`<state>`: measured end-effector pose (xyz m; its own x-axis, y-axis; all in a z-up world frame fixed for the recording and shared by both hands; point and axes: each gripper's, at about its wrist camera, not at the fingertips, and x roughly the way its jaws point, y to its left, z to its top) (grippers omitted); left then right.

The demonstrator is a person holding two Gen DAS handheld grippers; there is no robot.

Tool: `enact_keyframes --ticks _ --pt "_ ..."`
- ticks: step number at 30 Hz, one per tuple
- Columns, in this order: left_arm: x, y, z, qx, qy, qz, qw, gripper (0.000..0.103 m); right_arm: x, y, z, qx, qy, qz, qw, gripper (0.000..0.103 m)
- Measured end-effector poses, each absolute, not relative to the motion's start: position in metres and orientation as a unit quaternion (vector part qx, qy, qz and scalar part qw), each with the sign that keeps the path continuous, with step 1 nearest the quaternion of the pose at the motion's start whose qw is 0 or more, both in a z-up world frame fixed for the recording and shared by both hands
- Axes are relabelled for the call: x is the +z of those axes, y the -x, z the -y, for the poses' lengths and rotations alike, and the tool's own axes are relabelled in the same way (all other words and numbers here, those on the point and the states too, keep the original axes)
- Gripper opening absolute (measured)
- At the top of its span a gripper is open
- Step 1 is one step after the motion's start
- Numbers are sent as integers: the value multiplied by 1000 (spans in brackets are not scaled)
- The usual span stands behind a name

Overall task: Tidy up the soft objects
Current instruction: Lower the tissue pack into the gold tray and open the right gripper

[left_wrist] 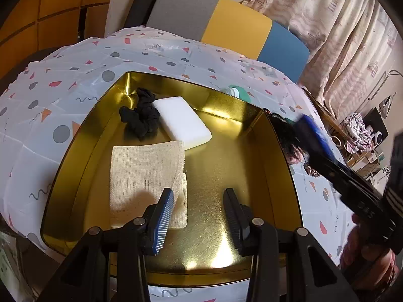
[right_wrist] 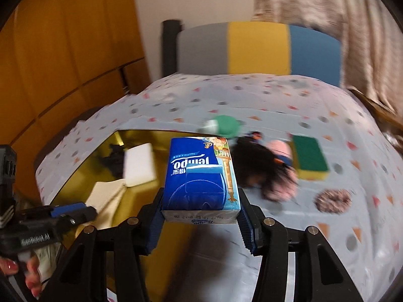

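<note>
Step in hand: a soft item is being carried toward the gold tray (left_wrist: 252, 136); this looks like the transfer stage, with the drop-off not yet done.
Left gripper (left_wrist: 199, 216): hovers low over the near part of the tray, fingers apart and holding nothing; its left finger overlaps the edge of the gauze cloth (left_wrist: 146, 173) in view.
Already in tray, left to right: a bunched black sock (left_wrist: 141, 118), the folded cream gauze cloth, and a white sponge block (left_wrist: 182, 122), the sock and sponge touching.
Right gripper (right_wrist: 200, 216): clamped on the tissue pack (right_wrist: 201, 178), one finger on each long side, held up over the table's near edge just right of the tray.
Tissue pack look: a blue soft-plastic packet, printed "Tempo" upside down, with a pale blue reseal tab and a cartoon tower down its right edge; probably yielding under squeeze.
Still on the tablecloth (right_wrist: 327, 226), left to right: a green-capped item (right_wrist: 224, 125), a dark-haired doll (right_wrist: 267, 168), a green-and-yellow scouring sponge (right_wrist: 311, 161) and a brown scrunchie (right_wrist: 332, 200).
Next move calls for: swinging the pack left over bare gold floor, lowering it, then parting the fingers, clear of the left gripper.
</note>
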<state>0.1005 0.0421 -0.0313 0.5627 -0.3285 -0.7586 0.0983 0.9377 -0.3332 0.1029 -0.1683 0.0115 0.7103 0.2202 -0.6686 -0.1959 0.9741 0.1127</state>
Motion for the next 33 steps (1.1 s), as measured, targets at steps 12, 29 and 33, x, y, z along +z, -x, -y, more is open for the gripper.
enact_keyframes --ticks 12,29,33 --pt "-31 -101 -48 -120 137 -453 873 41 -15 -183 117 134 35 -455 879 53" --pt "-31 -101 -46 -131 138 -456 869 41 -24 -218 117 138 7 -480 867 61" --pt "-33 -101 -43 -138 140 -460 866 41 -8 -197 134 128 -13 -443 887 69"
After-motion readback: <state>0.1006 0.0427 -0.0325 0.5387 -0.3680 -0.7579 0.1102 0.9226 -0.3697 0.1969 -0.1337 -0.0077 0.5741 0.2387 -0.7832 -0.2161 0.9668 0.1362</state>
